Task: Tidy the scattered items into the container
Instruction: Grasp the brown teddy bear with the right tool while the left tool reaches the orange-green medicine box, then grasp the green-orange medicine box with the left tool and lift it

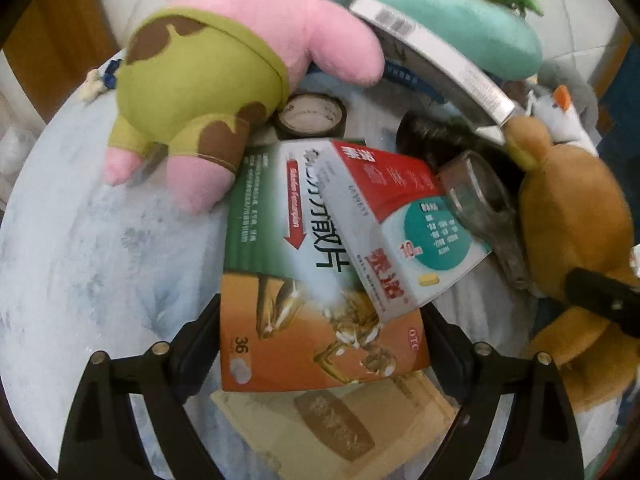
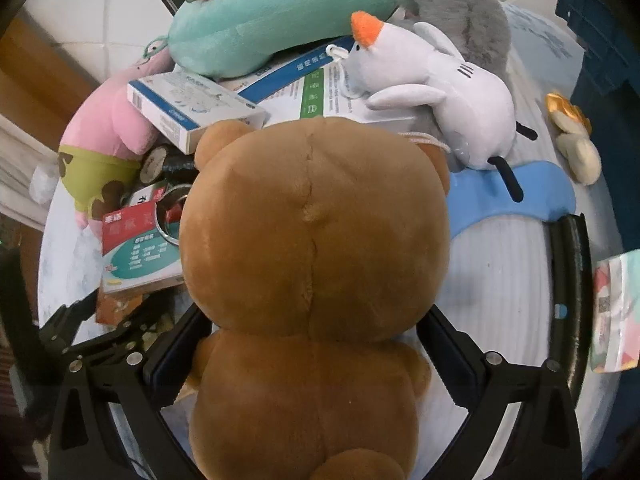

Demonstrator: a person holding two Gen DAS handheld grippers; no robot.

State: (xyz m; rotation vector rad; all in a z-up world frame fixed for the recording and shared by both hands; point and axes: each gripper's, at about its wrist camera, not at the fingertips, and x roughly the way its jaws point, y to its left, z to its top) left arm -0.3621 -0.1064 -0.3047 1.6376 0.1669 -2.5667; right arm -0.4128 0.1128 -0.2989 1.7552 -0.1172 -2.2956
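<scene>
My left gripper [image 1: 320, 340] is shut on a green and orange medicine box [image 1: 304, 280]; a red and teal box [image 1: 400, 216] lies on top of it. A pink plush in green shorts [image 1: 208, 80] lies just beyond, and a tape roll [image 1: 310, 116] sits behind the boxes. My right gripper [image 2: 312, 352] is shut on a brown plush bear [image 2: 316, 240], seen from behind. The bear also shows at the right of the left wrist view [image 1: 576, 216]. A white plush bird [image 2: 444, 92], a teal plush [image 2: 280, 12] and a white box [image 2: 192, 108] lie piled beyond it.
The items lie on a pale round surface [image 1: 80, 240]. A blue flat piece [image 2: 508, 196], a black curved band [image 2: 572, 280], a small beige plush [image 2: 576, 140] and a colourful packet [image 2: 612, 312] lie to the right. A dark blue crate [image 2: 600, 40] stands at far right. The left gripper shows at lower left [image 2: 92, 320].
</scene>
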